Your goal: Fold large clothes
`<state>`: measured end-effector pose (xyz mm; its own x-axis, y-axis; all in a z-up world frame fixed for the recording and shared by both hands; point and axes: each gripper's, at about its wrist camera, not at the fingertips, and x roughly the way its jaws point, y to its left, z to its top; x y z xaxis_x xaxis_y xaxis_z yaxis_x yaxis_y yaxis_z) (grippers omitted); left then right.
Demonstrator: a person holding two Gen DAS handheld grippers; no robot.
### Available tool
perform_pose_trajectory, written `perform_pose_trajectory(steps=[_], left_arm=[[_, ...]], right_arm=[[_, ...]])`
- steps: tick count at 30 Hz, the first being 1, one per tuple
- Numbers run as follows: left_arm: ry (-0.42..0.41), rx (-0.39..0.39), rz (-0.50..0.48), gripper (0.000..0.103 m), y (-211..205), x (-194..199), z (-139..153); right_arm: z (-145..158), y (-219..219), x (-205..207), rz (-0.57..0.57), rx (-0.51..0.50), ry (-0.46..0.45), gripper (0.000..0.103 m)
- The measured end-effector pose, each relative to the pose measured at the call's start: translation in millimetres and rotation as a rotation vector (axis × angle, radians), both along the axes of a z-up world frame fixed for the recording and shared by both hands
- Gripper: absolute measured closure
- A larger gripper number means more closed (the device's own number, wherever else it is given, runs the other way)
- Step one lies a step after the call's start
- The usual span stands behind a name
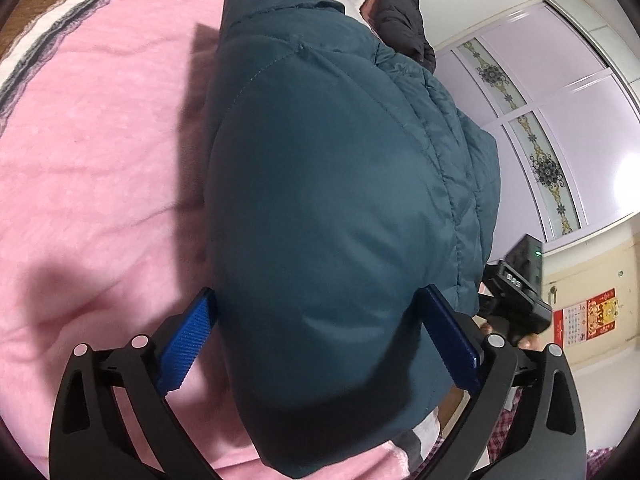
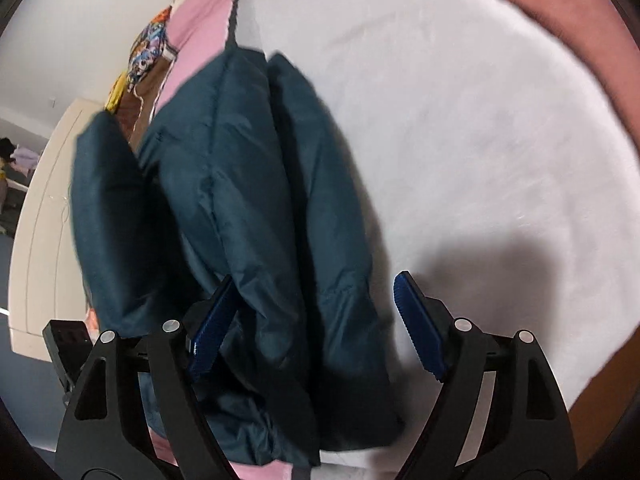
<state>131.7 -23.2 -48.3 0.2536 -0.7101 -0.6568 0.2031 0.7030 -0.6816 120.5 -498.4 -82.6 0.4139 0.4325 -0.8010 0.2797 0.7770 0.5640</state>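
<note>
- My left tongs (image 1: 320, 344) gripped one teal padded jacket (image 1: 332, 184) by its bulky folded end, on the pink bed (image 1: 92, 152).
- My right tongs (image 2: 316, 328) stood wide, holding nothing, jacket fabric lying between the pads.
- Mid-fold, I judged; next called for regripping the right side.
- One dark jacket (image 1: 404, 16) lay beyond.

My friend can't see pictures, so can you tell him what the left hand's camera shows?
A puffy teal jacket lies folded on a pink bed cover, bulging between the blue pads of the left gripper, whose jaws stand wide around it. Behind it lies a dark garment, with pale wardrobe doors to the right.
</note>
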Motion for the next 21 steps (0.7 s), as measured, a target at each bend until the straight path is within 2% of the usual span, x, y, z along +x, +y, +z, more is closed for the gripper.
perform_pose_trajectory(steps=[2,3,4,5,7,8,10,12,15,18,21], left_arm=[[0.006,-0.014,-0.010,0.006,0,5,-3],[0.010,-0.020,-0.016,0.006,-1,7,-4],[0.010,-0.027,-0.023,0.006,-2,9,-5],[0.005,-0.030,-0.027,0.008,0,9,-4],[-0.024,-0.025,-0.036,0.015,1,7,-1],[-0.036,-0.019,-0.036,0.021,1,6,2],[-0.078,-0.003,-0.038,0.029,0,2,9],[-0.123,0.017,-0.046,0.040,1,1,16],[-0.200,0.057,-0.044,0.046,4,2,29],[-0.261,0.100,-0.027,0.047,14,13,40],[-0.278,0.116,0.019,0.047,40,31,48]], right_arm=[[-13,-1,5,0.003,0.043,0.032,0.024],[-19,-2,7,-0.001,0.069,0.056,0.029],[-21,-3,7,-0.002,0.097,0.064,0.040],[-23,-4,8,0.003,0.127,0.065,0.044],[-22,-5,11,0.026,0.157,0.049,0.068],[-19,-3,12,0.045,0.166,0.029,0.071],[-13,4,13,0.080,0.119,0.002,0.078],[-7,9,12,0.098,0.084,-0.027,0.081],[1,17,11,0.095,0.060,-0.074,0.084],[11,34,17,0.115,0.031,-0.123,0.085],[17,55,35,0.145,0.029,-0.141,0.085]])
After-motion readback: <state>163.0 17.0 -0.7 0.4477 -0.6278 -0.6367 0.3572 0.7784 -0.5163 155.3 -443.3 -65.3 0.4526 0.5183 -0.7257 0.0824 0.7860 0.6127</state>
